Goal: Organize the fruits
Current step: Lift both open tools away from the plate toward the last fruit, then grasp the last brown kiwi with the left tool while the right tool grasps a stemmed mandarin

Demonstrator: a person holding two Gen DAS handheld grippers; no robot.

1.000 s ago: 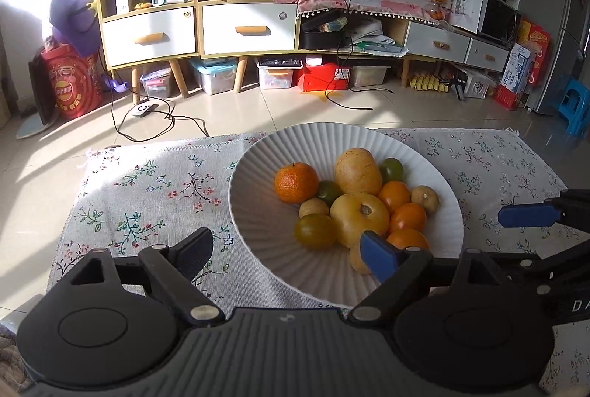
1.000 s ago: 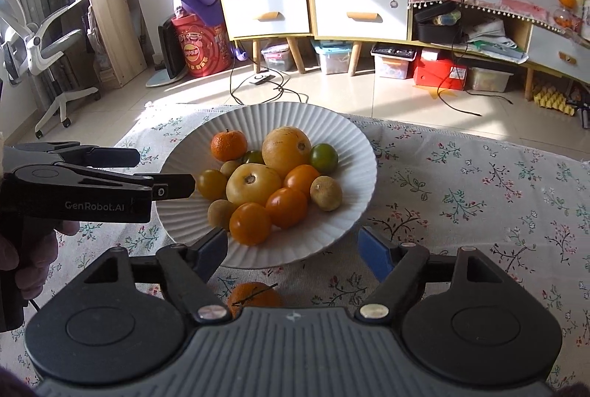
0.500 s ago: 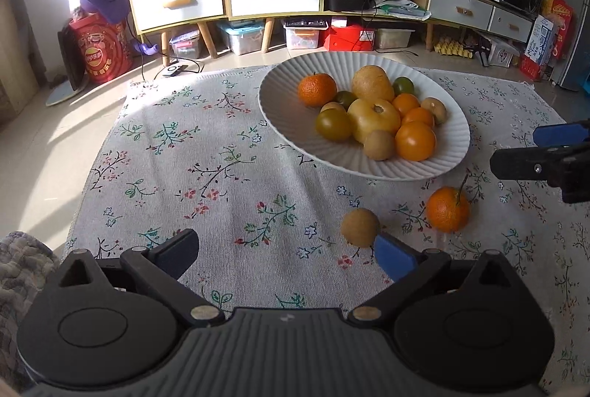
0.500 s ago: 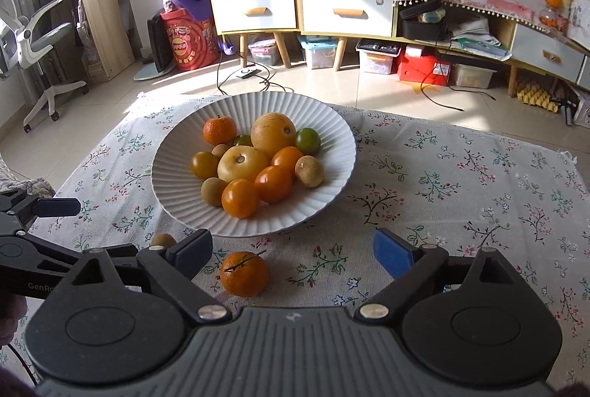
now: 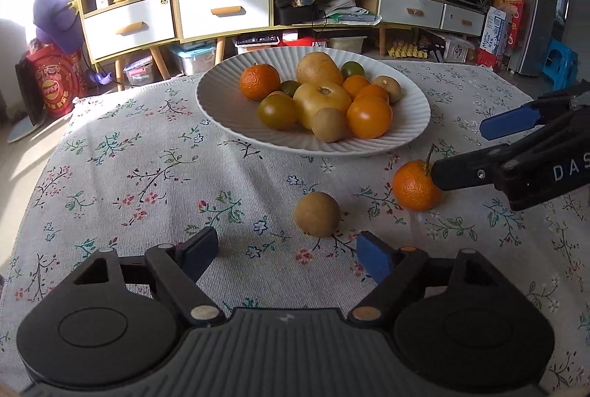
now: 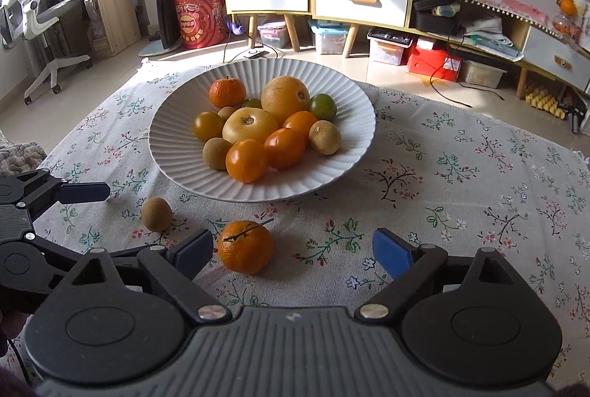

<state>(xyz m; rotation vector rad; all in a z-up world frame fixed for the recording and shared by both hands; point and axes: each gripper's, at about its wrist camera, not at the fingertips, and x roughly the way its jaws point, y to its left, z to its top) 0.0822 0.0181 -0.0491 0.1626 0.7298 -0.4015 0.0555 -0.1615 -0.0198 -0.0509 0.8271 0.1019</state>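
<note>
Judging by the layout, the pick-up step is in hand: both the left gripper and right gripper have jaws apart and empty, the brown fruit at the left's 12 o'clock and the mandarin at the right's 11 on the bench, so each next needs to straddle and close before lifting to the plate.

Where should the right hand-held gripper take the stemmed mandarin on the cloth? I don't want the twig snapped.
Probably across the mandarin's round middle, below the twig lying over its top. Come from the near side with the right hand-held gripper, whose open jaws already sit nearly astride it.
</note>
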